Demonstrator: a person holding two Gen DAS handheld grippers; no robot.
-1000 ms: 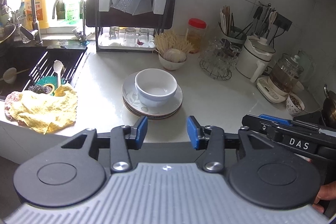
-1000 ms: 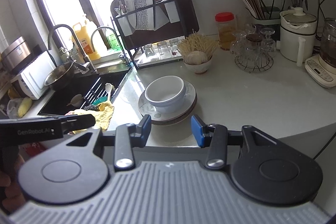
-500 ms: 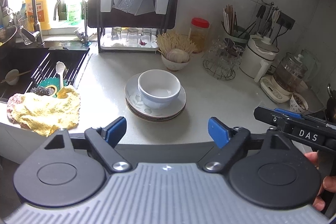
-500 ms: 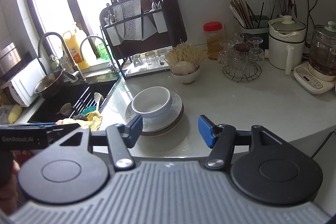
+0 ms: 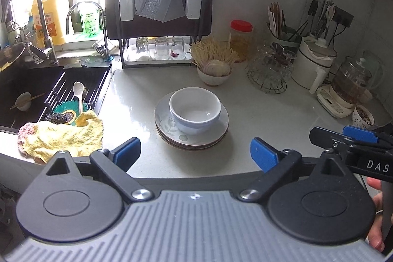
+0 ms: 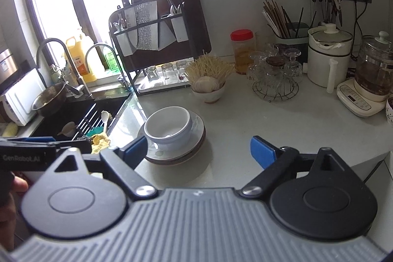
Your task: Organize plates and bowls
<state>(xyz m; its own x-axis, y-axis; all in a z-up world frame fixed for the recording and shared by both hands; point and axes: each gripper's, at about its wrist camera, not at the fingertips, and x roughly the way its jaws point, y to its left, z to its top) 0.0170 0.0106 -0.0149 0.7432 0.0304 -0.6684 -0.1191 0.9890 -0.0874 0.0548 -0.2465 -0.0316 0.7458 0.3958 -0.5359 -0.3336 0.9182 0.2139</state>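
A: The white bowl (image 5: 195,109) sits inside the topmost plate of a short stack of plates (image 5: 222,133), out on the pale tabletop (image 5: 270,119) between the sink (image 5: 36,90) and the wire glass rack (image 5: 267,80). Nothing is touching it.

B: And which way does it lie from each claw?

A: From the left claw (image 5: 195,154) it is dead ahead and a little below — the bowl centres in the gap between the two blue pads. From the right claw (image 6: 199,151) it lies ahead but off to the left, close by the left pad (image 6: 136,149), which covers part of the plate rim in that view.

B: So the left one is better lined up?

A: By these views, yes. A straight push forward and down would likely bring it over the bowl; the right would have to swing left first.

B: Are they holding anything?

A: No. Both claws have just been opening and now stand wide apart, with nothing between the pads.

B: Does the bowl have a long axis?

A: It is round, so the approach angle matters little — only the rim's far and near edges.
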